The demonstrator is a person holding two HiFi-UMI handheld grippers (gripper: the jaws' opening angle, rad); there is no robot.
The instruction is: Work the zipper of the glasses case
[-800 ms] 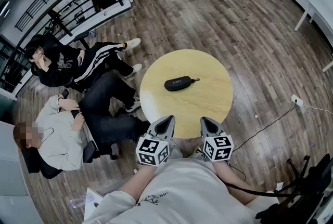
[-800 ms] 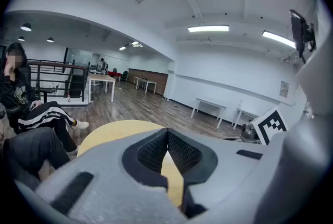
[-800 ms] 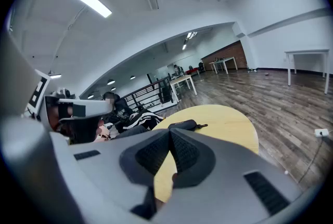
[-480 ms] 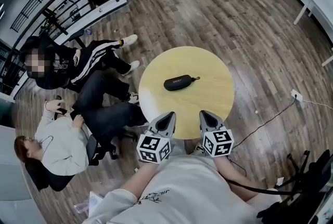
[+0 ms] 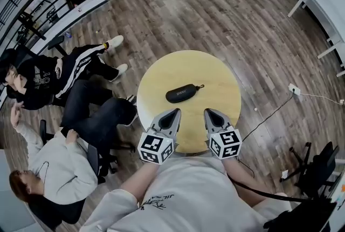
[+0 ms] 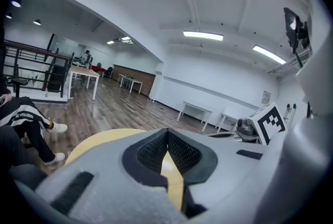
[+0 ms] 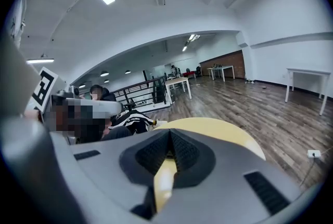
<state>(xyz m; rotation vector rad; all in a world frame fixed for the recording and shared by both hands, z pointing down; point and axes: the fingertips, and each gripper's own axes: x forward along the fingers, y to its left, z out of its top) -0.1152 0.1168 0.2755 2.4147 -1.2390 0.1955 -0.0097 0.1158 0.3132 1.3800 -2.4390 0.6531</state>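
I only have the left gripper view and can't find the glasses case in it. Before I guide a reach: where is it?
Observer: The head view shows the glasses case lying near the middle of the round table, ahead of the left gripper and not touching it.
Operator: Which end has the zipper pull?
Observer: A small loop sticks out of the case's right end, the end nearer the right gripper.
Operator: Is the right gripper holding anything?
Observer: No. The right gripper view shows its jaws together with nothing between them.
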